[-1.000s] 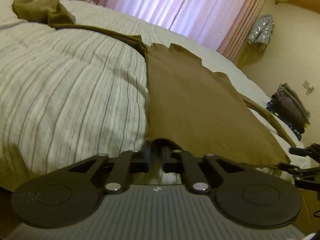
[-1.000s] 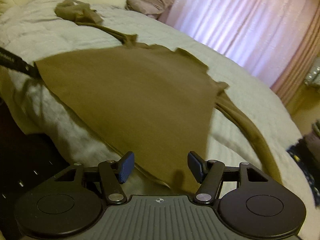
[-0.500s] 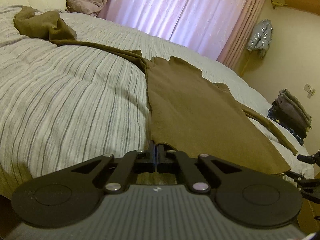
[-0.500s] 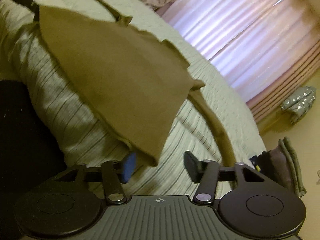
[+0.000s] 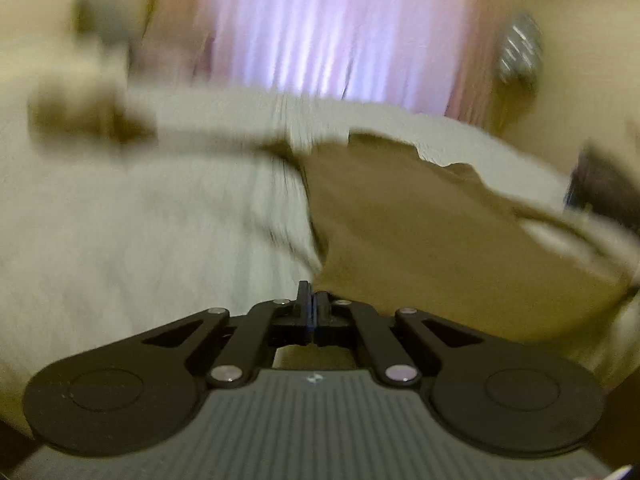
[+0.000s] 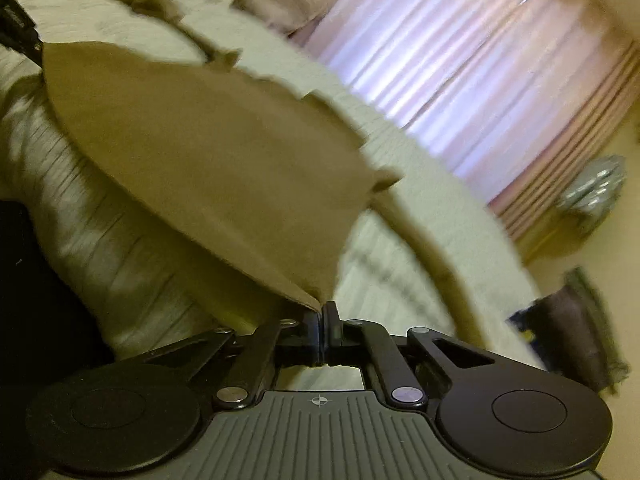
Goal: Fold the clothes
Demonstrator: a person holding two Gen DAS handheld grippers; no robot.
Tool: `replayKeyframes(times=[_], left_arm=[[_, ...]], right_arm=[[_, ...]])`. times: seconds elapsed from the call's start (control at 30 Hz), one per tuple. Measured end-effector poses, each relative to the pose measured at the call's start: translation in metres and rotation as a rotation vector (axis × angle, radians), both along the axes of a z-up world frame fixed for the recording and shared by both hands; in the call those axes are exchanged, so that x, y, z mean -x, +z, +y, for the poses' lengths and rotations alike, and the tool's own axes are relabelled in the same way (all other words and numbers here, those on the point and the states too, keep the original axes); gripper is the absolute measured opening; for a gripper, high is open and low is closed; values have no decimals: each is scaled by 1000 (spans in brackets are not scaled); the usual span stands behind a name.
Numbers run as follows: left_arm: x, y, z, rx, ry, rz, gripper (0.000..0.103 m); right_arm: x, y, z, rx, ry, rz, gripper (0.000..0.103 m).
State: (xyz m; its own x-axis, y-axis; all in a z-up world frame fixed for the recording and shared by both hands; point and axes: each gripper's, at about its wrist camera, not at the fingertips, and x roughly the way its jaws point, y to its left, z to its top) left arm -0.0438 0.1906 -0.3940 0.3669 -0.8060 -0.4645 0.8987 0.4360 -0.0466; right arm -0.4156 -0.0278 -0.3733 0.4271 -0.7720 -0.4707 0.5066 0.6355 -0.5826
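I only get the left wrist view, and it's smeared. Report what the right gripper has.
Observer: The right gripper is shut on a near corner of the brown shirt. Its jaws have just been closing.
Operator: Give me the edge between the grippers.
Observer: It runs up to the left gripper and is lifted off the bed, with shadow beneath it.
Operator: Now the right-hand sleeve.
Observer: The sleeve trails from the shirt across the bed toward the near edge.
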Motion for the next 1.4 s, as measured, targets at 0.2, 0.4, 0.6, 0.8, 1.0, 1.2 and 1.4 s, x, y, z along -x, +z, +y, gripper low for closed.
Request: replayKeyframes(times=[0.2, 0.4, 0.6, 0.8, 1.0, 1.2, 1.4], left_arm=[[18, 22, 26, -88, -90, -207, 0], [46, -8, 32, -235, -145, -321, 0], [43, -56, 14, -338, -186, -261, 0], [28, -39, 20, -386, -260, -209, 0], [-14, 12, 49, -229, -253, 88, 2], [-32, 25, 9, -9, -206, 265, 3], [-23, -27, -50, -187, -159, 406, 3]], right_arm=[[9, 14, 4, -34, 0, 19, 1], [4, 3, 15, -70, 8, 63, 1], [4, -10, 10, -115, 16, 151, 1], [6, -11, 10, -176, 37, 241, 2], [47, 19, 10, -271, -15, 51, 79], [58, 53, -37, -575, -125, -504, 58], [56, 14, -76, -800, -312, -595, 58]])
